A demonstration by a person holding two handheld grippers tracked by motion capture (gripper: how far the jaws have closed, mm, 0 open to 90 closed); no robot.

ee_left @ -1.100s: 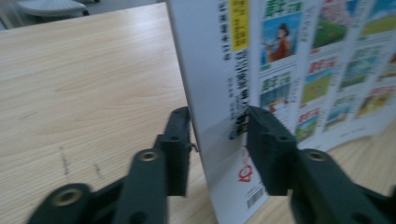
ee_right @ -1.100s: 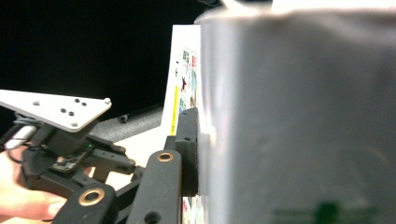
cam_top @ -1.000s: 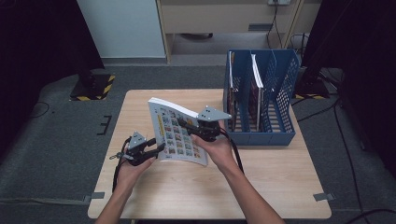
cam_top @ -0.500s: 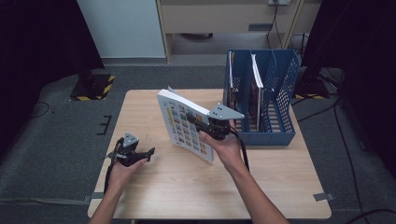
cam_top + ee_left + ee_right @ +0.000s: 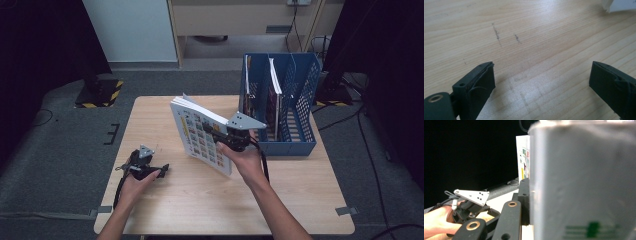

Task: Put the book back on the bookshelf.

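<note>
One thick white picture-grid book is clamped tilted in the right claw, while the left claw has just been opening, empty, over the pale wooden bench.

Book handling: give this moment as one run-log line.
right hand-held gripper: shut on book, tilted above table | left hand-held gripper: jaws just opened, nothing between | file rack: behind

A recording lab: black curtains, taped carpet floor, bare wooden table

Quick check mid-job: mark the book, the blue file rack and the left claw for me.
book [image 5: 200, 137]: high view, on its picture-covered front.
blue file rack [image 5: 305, 90]: high view, on its right mesh wall.
left claw [image 5: 161, 171]: high view, between its open fingertips above the table.
</note>
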